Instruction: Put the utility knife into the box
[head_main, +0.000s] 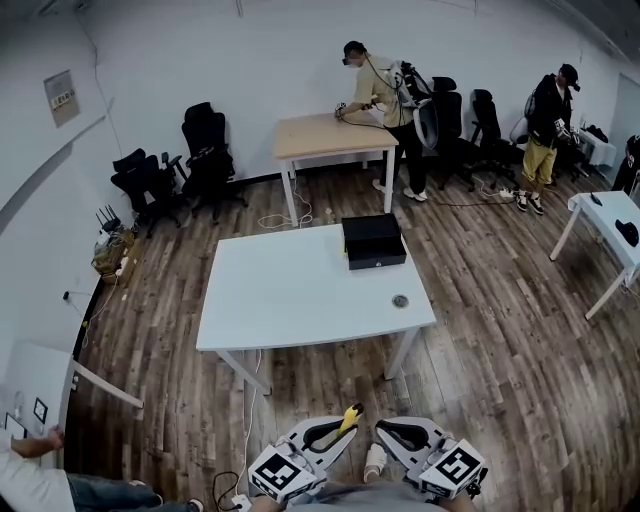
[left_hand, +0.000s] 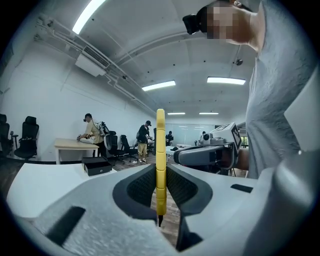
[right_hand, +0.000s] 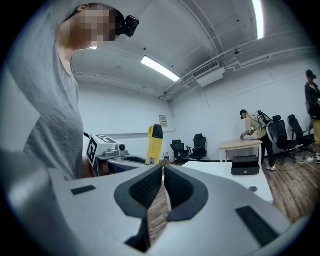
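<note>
An office-like workroom: a white rectangular table (head_main: 290, 300) and a light wooden desk (head_main: 320, 135) stand on dark wood-plank flooring (head_main: 500, 340). Black swivel office chairs (head_main: 207, 150) line plain white walls (head_main: 200, 60). A person in a beige top (head_main: 378, 95) bends over the desk, loose white cables (head_main: 283, 218) lie on the floor, and fluorescent strip lights (left_hand: 158, 85) hang beside exposed ceiling pipes (left_hand: 60, 32).

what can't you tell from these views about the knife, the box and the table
utility knife: left gripper view shows it edge-on, clamped in the left gripper; blade out or retracted is unclear.
box: head view, too small to tell open or closed.
small round thing on the table: head view, too small to identify.
</note>
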